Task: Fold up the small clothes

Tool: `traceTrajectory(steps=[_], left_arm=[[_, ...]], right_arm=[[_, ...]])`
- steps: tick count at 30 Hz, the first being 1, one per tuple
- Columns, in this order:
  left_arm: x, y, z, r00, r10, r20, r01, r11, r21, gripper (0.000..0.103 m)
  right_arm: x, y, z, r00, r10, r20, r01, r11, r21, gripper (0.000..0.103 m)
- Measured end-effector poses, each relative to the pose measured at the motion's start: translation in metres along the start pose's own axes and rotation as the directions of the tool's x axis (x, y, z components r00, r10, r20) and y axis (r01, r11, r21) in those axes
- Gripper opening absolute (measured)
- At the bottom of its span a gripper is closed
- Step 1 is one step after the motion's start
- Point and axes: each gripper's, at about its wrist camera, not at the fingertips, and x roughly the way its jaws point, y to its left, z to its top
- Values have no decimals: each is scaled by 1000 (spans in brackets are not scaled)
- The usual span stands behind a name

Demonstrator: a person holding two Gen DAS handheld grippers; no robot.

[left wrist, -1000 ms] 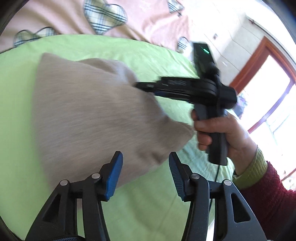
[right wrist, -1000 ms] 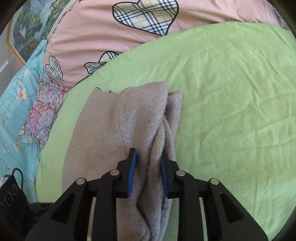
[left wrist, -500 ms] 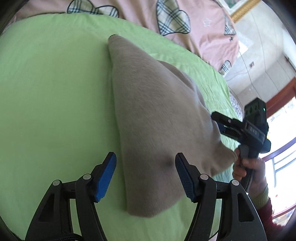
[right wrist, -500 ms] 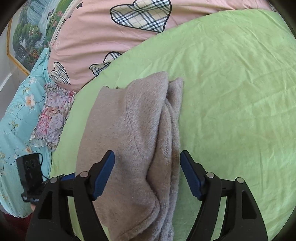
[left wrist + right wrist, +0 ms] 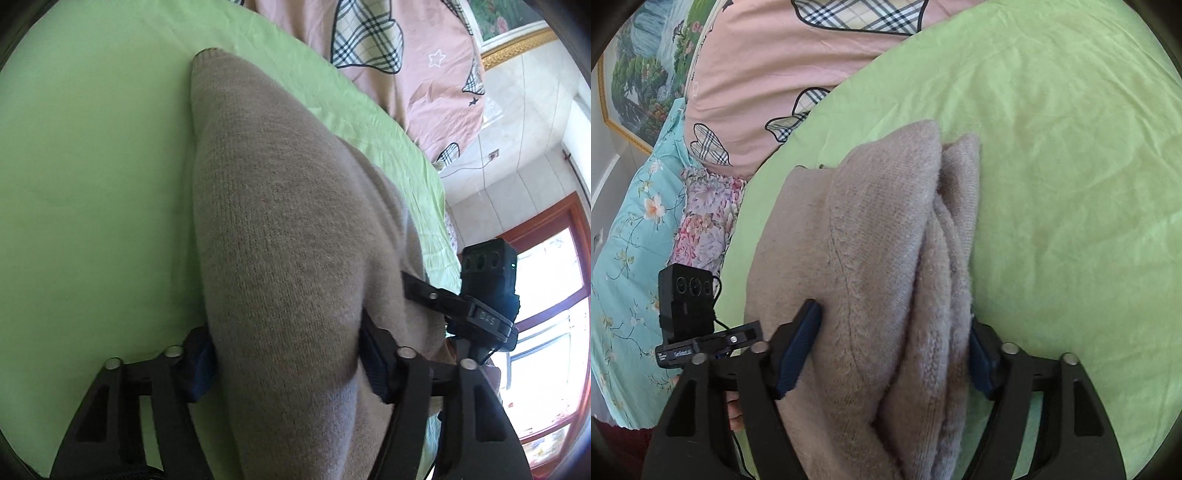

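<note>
A folded beige knit garment (image 5: 280, 236) lies on the green sheet (image 5: 81, 177). My left gripper (image 5: 286, 363) is open, its jaws wide on both sides of the garment's near end. The same garment (image 5: 886, 258) shows its stacked folded edges in the right wrist view. My right gripper (image 5: 892, 350) is open, its jaws wide on both sides of that end. Each gripper shows in the other's view: the right one (image 5: 461, 310) at the garment's right edge, the left one (image 5: 701, 339) at its left edge.
A pink duvet with plaid hearts (image 5: 798, 74) lies beyond the green sheet. A turquoise floral quilt (image 5: 635, 229) lies at the left. A window with a red-brown frame (image 5: 546, 295) is at the right. A framed picture (image 5: 646, 62) hangs on the wall.
My right gripper has let go of the garment's folded edge and opened wide. Both grippers have moved forward, so the garment's ends now lie between their open jaws.
</note>
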Motion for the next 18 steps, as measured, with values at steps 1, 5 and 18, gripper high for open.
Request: traceTrajectory(steps=[1, 5, 18], left_arm=[[-3, -3, -1, 1000, -8, 12, 7, 1000, 10, 54], [-26, -10, -6, 999, -26, 47, 25, 999, 39, 47], [-172, 32, -53, 976, 114, 186, -127, 990, 61, 47]], right_arm=[[1, 0, -1, 1000, 0, -1, 0, 1000, 14, 49], [-10, 21, -6, 999, 6, 40, -5, 1000, -20, 40], [48, 133, -51, 979, 205, -25, -206, 968, -141, 39]])
